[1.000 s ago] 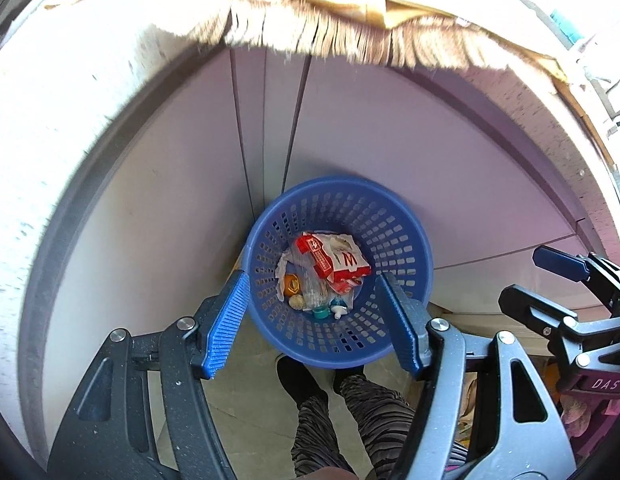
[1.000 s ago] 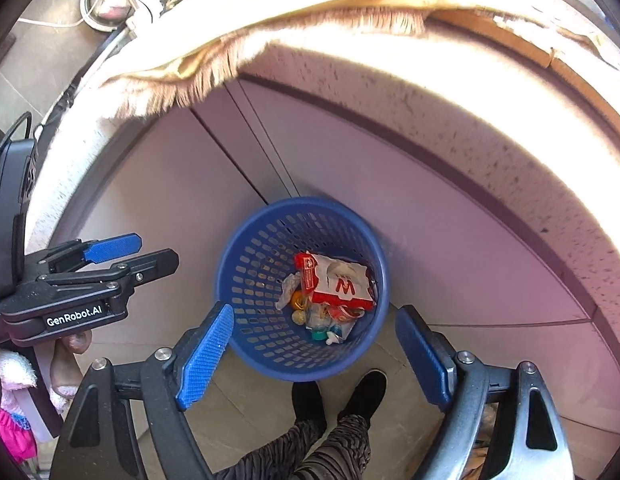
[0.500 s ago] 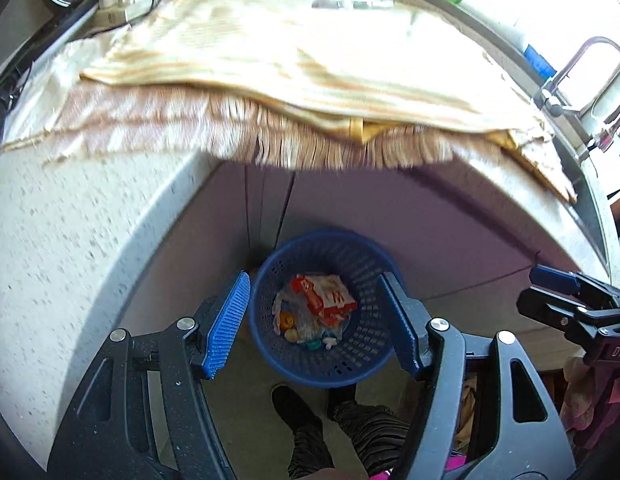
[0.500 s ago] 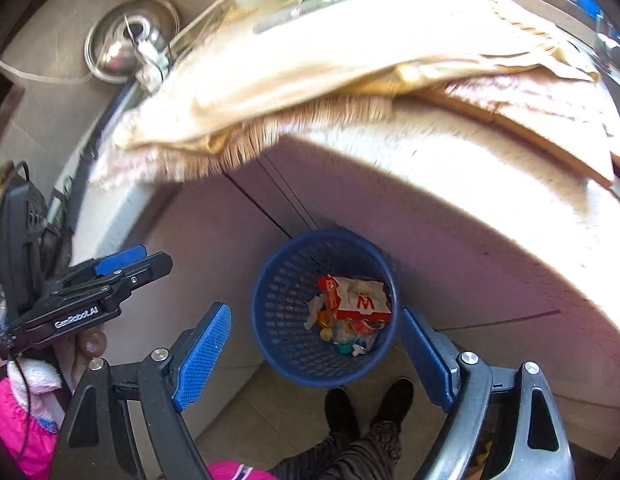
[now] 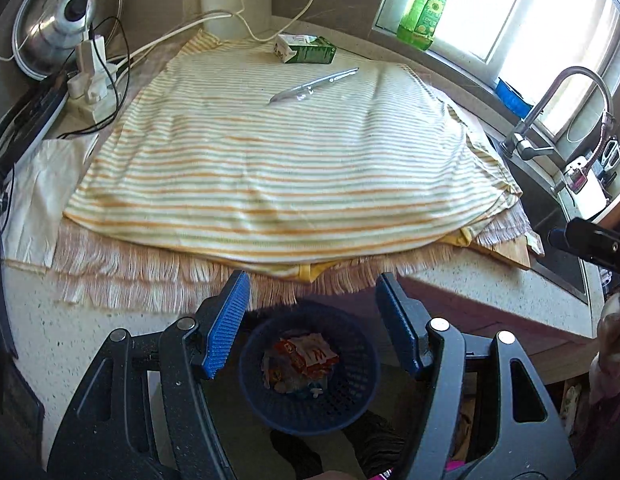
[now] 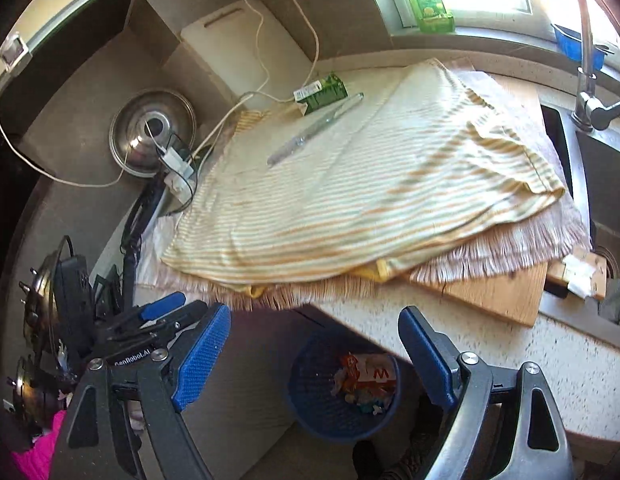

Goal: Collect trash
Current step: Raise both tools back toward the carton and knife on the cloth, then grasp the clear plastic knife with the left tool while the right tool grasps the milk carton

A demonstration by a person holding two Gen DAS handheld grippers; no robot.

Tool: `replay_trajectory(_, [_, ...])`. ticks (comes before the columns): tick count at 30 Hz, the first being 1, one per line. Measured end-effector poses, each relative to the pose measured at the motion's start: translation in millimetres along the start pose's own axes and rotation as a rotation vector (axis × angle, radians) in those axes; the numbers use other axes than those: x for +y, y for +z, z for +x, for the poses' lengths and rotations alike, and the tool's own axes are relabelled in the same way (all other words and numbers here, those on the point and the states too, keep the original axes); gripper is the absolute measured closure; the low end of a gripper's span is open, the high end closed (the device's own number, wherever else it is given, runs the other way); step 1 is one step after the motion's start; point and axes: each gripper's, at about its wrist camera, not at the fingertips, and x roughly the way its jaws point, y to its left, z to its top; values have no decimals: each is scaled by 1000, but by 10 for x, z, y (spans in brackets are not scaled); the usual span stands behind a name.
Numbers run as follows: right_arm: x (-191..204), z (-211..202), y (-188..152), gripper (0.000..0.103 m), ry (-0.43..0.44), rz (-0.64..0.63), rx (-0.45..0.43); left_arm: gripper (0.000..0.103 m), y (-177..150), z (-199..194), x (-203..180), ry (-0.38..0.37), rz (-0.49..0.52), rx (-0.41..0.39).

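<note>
Both the left gripper (image 5: 312, 322) and right gripper (image 6: 314, 350) hang empty with jaws wide over the perforated blue plastic bin (image 5: 310, 368) at lower centre, holding wrappers, while a green carton (image 5: 305, 49) and crinkly clear wrapper (image 5: 313, 85) await on the desk's striped cloth (image 5: 286, 172), upper centre.

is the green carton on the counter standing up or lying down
Lying down. The green carton rests on its long side at the far edge of the striped cloth, gabled top pointing left, beside a clear wrapper.
</note>
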Motion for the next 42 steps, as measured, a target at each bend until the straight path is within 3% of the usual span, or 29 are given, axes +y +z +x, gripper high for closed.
replay_trajectory(5, [-81, 137, 511, 15, 13, -37, -21, 36, 365, 108, -8, 39, 13, -22])
replay_trajectory(14, [-475, 601, 1321, 15, 66, -71, 31, 36, 1095, 505, -145, 82, 6, -30])
replay_trajectory(23, [-838, 971, 2014, 15, 72, -125, 59, 36, 1579, 920, -345, 115, 24, -1])
replay_trajectory(32, [-1273, 1127, 2256, 15, 86, -61, 77, 36, 2167, 1514, -542, 126, 103, 62])
replay_trajectory(38, [-1516, 1142, 2326, 15, 92, -8, 87, 36, 2469, 2025, -567, 161, 156, 164])
replay_trajectory(42, [-1632, 1165, 2363, 15, 104, 33, 91, 44, 2553, 2298, -575, 201, 192, 238])
